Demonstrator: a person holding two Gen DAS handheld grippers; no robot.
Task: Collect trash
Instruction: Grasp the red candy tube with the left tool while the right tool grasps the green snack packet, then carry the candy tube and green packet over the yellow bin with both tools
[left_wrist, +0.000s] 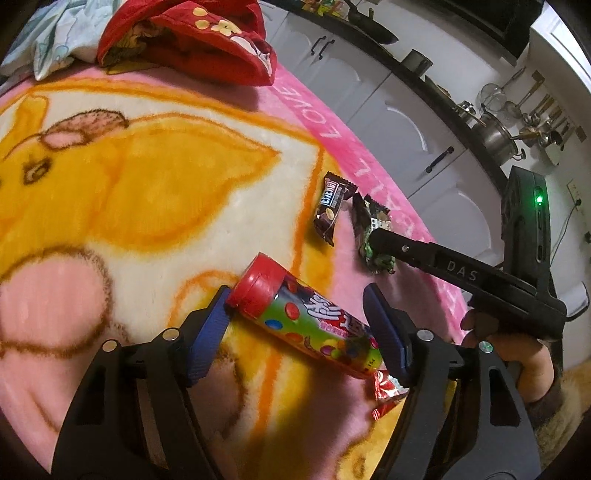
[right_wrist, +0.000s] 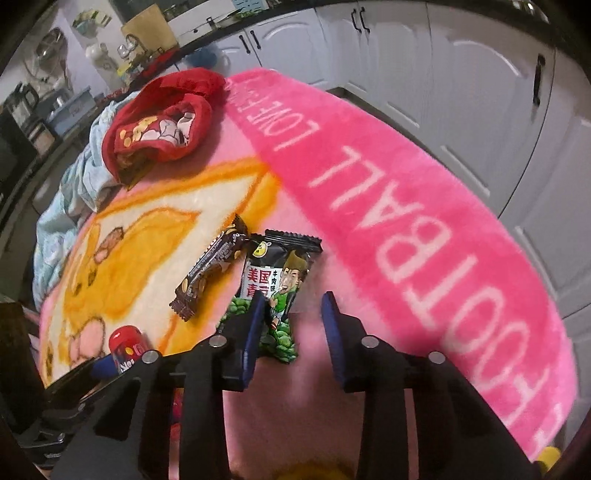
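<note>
**Both grippers settling over snack litter on the blanket**

The step in hand looks like pickup. The left gripper, jaws wide, straddles a red-capped colourful candy tube lying on the pink and yellow plush blanket; whether the pads press on it I cannot tell. The right gripper, partly open, has the green-and-black pea snack packet beside its left finger, not pinched. A brown chocolate bar wrapper lies just beside. Next, each needs squaring and closing. No trash container shows.

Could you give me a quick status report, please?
Left gripper open around candy tube. Right gripper open over green snack packet. Chocolate bar wrapper lies beside it.
</note>
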